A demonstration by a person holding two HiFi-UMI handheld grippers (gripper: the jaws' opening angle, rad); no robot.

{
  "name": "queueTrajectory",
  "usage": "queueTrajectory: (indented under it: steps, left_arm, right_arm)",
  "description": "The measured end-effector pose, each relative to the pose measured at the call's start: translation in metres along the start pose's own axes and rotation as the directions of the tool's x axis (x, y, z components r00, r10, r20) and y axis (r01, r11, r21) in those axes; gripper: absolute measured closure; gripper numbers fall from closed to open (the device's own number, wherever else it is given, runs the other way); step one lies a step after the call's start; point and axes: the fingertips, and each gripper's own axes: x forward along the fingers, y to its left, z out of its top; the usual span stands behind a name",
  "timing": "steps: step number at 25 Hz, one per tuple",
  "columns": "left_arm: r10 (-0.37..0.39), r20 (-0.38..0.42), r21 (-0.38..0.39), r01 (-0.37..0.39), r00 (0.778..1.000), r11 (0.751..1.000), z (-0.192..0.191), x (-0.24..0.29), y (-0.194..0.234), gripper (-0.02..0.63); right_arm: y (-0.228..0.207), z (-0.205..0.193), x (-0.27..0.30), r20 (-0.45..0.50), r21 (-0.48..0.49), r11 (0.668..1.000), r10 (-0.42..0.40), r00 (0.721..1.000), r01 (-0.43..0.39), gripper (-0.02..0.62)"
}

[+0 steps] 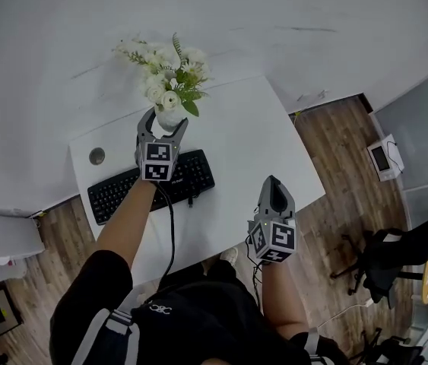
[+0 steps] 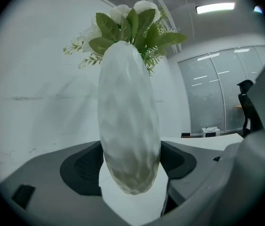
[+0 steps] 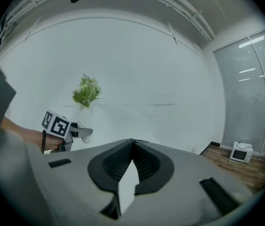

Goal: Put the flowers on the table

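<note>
White flowers with green leaves point(image 1: 169, 74) stand in a white faceted vase point(image 1: 169, 116) at the back of the white table point(image 1: 252, 128), close to the wall. My left gripper point(image 1: 166, 119) is shut on the vase, one jaw on each side of its lower body. In the left gripper view the vase point(image 2: 129, 126) fills the space between the pads point(image 2: 83, 166), with the leaves point(image 2: 132, 25) on top; whether its base touches the tabletop I cannot tell. My right gripper point(image 1: 273, 192) is shut and holds nothing, over the table's front right. Its view shows the flowers point(image 3: 86, 92) far left.
A black keyboard point(image 1: 151, 185) lies just behind the left gripper, toward me. A round cable hole point(image 1: 96, 156) sits at the table's left. A black office chair point(image 1: 396, 253) and a small white device point(image 1: 385, 158) are on the wooden floor at right.
</note>
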Motion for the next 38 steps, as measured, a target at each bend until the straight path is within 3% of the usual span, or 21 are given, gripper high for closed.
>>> queueTrajectory:
  steps: [4, 8, 17, 22, 27, 29, 31, 32, 38]
  left_arm:
    - [-0.018, -0.039, -0.014, 0.017, 0.999, 1.000, -0.034, 0.040, 0.010, 0.226]
    - [-0.017, -0.065, -0.047, 0.014, 0.998, 0.999, -0.066, 0.069, 0.018, 0.227]
    - [-0.062, -0.081, -0.033, 0.059, 0.995, 0.998, -0.095, 0.113, 0.015, 0.225]
    - [-0.074, -0.166, -0.098, 0.058, 0.983, 0.993, -0.121, 0.123, 0.022, 0.225]
    - [-0.089, -0.183, -0.012, 0.088, 0.979, 0.996, -0.124, 0.123, 0.014, 0.222]
    - [-0.105, -0.231, -0.043, 0.098, 0.967, 0.994, -0.134, 0.123, 0.013, 0.224]
    - [-0.129, -0.332, -0.109, 0.098, 0.934, 0.989, -0.154, 0.122, 0.012, 0.232]
    - [-0.131, -0.361, -0.133, 0.088, 0.923, 0.987, -0.159, 0.119, 0.014, 0.204]
    - [-0.064, -0.297, -0.083, 0.041, 0.953, 0.996, -0.138, 0.097, 0.026, 0.206]
  right_arm:
    - [-0.003, -0.003, 0.007, 0.016, 0.005, 1.000, -0.016, 1.000, 0.016, 0.592]
    - [-0.011, -0.018, 0.011, -0.034, -0.003, 0.999, -0.045, 0.998, 0.045, 0.592]
    - [-0.013, -0.051, 0.027, -0.124, -0.034, 0.998, -0.064, 0.990, 0.060, 0.592]
    - [-0.009, -0.056, 0.036, -0.140, -0.043, 0.998, -0.054, 0.989, 0.049, 0.592]
    - [-0.002, -0.052, 0.041, -0.137, -0.048, 0.998, -0.037, 0.990, 0.031, 0.592]
    - [-0.001, -0.049, 0.043, -0.132, -0.049, 0.998, -0.032, 0.991, 0.026, 0.592]
    - [-0.001, -0.046, 0.045, -0.126, -0.049, 0.999, -0.027, 0.992, 0.021, 0.592]
    - [-0.001, -0.044, 0.046, -0.123, -0.049, 0.999, -0.024, 0.992, 0.018, 0.592]
    - [-0.004, -0.035, 0.043, -0.104, -0.039, 0.999, -0.001, 0.995, -0.003, 0.592]
